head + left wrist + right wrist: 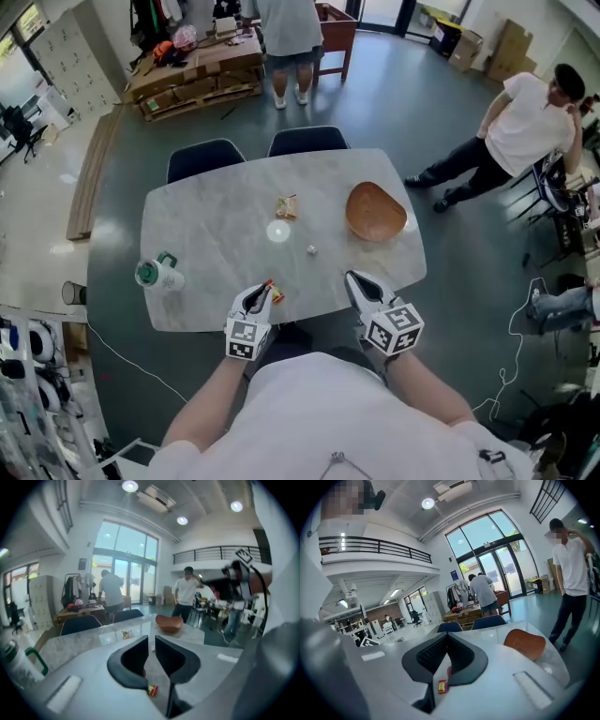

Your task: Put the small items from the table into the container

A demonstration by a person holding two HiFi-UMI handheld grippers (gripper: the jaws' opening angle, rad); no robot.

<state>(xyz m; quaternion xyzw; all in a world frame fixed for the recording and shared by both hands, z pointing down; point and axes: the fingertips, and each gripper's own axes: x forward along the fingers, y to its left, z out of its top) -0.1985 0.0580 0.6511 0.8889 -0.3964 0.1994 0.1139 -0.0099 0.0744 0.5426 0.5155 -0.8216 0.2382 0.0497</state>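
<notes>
A brown wooden bowl (376, 212) (168, 623) (525, 644) sits on the marble table (206, 234) at the far right. A crumpled snack packet (286, 206) (126, 633) lies mid-table. A tiny white item (311, 249) lies nearer me. A small red-orange wrapped piece (275, 292) rests at the near edge, just right of my left gripper (260, 292) (151, 641). That gripper's jaws stand a narrow slit apart with nothing between them. My right gripper (354, 277) (446, 639) hovers over the near edge, shut and empty, pointing toward the bowl's left side.
A green-and-white bottle (157, 273) (16, 665) lies near the table's left edge. Two dark chairs (205, 155) (307, 140) stand tucked at the far side. One person stands beyond the chairs (289, 37) and another to the right (525, 131).
</notes>
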